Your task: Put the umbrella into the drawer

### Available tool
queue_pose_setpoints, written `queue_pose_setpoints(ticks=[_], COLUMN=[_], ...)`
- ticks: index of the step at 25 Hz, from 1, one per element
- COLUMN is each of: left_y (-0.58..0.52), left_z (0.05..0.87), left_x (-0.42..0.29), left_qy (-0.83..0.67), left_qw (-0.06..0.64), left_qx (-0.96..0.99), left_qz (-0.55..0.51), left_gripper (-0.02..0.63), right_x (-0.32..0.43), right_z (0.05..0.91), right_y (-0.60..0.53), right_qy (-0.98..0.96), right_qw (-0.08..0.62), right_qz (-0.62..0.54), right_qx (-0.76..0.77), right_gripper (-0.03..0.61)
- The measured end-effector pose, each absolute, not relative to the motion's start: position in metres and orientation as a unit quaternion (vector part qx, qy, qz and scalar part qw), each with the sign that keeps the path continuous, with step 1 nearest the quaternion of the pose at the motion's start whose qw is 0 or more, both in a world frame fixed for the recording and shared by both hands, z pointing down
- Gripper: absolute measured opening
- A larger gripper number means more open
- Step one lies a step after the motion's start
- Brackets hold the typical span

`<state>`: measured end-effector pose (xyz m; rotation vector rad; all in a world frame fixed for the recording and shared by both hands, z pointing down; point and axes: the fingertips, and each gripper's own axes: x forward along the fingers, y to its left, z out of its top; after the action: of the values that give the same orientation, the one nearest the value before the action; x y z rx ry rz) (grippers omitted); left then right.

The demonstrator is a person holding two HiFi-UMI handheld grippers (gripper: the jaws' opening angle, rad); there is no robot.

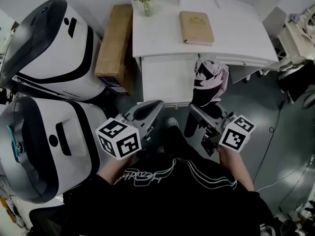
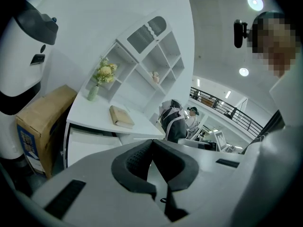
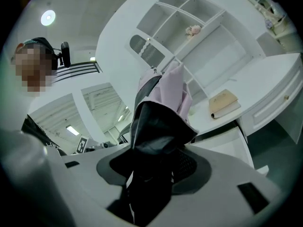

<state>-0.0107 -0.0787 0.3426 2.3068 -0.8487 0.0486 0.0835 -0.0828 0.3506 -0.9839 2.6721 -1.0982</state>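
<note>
The right gripper (image 3: 156,162) pinches the lower, dark end of the folded umbrella (image 3: 163,98). Its jaws stand wide around the bundle, and the pink folds rise above them. Holding it by one end probably keeps the loose fabric gathered and leaves the free end ready to lead into the drawer. In the head view the umbrella (image 1: 210,80) stands just in front of the near edge of the tabletop (image 1: 162,33), right of the drawer (image 1: 167,80), not yet over it.

The drawer looks pulled out from under the near edge, toward the person, so the way in seems clear. I cannot see its inside well enough to judge how much room there is.

The left gripper (image 2: 152,143) has its pads pressed together with nothing between them. In the head view the left gripper (image 1: 152,108) points at the drawer's near side, likely on hand to steady the drawer or push it shut.

A book (image 1: 196,27) lies mid-tabletop and a vase (image 1: 146,6) stands at the far left corner, both well away from the drawer. A box (image 1: 115,41) leans by the left edge.
</note>
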Motion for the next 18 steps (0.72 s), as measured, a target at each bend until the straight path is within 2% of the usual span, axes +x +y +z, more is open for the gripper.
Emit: queue_pose_setpoints(ticks=[7,18], left_y=[-0.147,-0.208], left_z=[0.349,0.391], left_x=[-0.005,-0.021], left_qy=[-0.35,-0.397], left_qw=[0.347,0.378], left_qx=[0.87,0.836], left_qz=[0.023,0.027], left_gripper=[0.02,0.02], right_x=[0.086,0.065], right_z=[0.36,0.411], right_y=[-0.164,-0.236], right_qy=[0.882,0.899], right_qw=[0.019,-0.089], right_qz=[-0.364,-0.334], right_qx=[-0.299,-0.268], right_gripper=[0.218,0.218])
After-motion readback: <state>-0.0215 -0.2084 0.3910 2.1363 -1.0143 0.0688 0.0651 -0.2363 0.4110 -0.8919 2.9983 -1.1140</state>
